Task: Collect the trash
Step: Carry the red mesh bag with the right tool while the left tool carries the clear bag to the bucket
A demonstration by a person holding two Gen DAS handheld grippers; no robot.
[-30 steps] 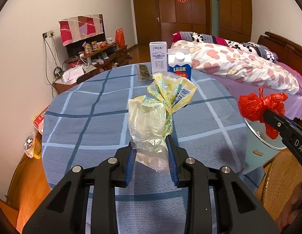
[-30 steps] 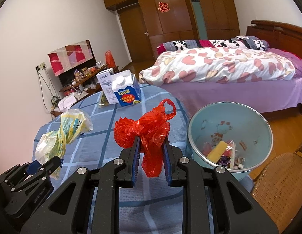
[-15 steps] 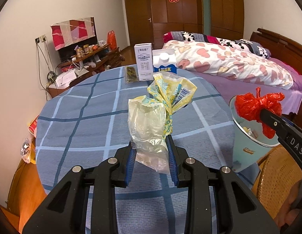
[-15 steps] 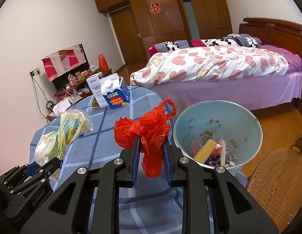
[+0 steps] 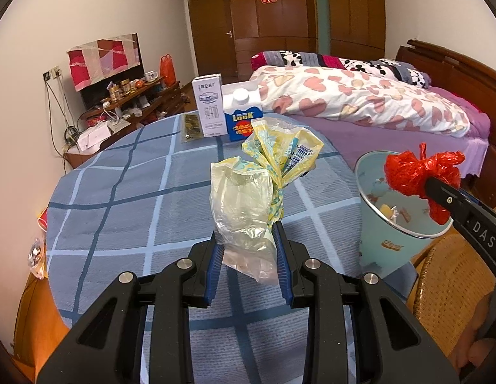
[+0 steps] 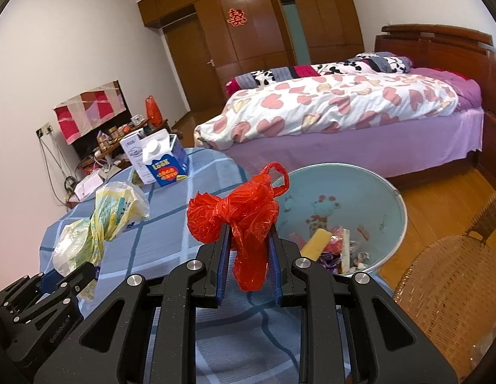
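A crumpled yellow bag (image 5: 248, 192) is clamped above the table (image 5: 119, 192) by the left gripper (image 5: 249, 240), a red bag (image 6: 244, 220) by the right gripper (image 6: 249, 240), apparently beside the bin (image 6: 388, 198).

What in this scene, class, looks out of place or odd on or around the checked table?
Nothing is spilled or broken. On the floor beside the table, at its left edge, lies a small clear bag of scraps, outside the bin.
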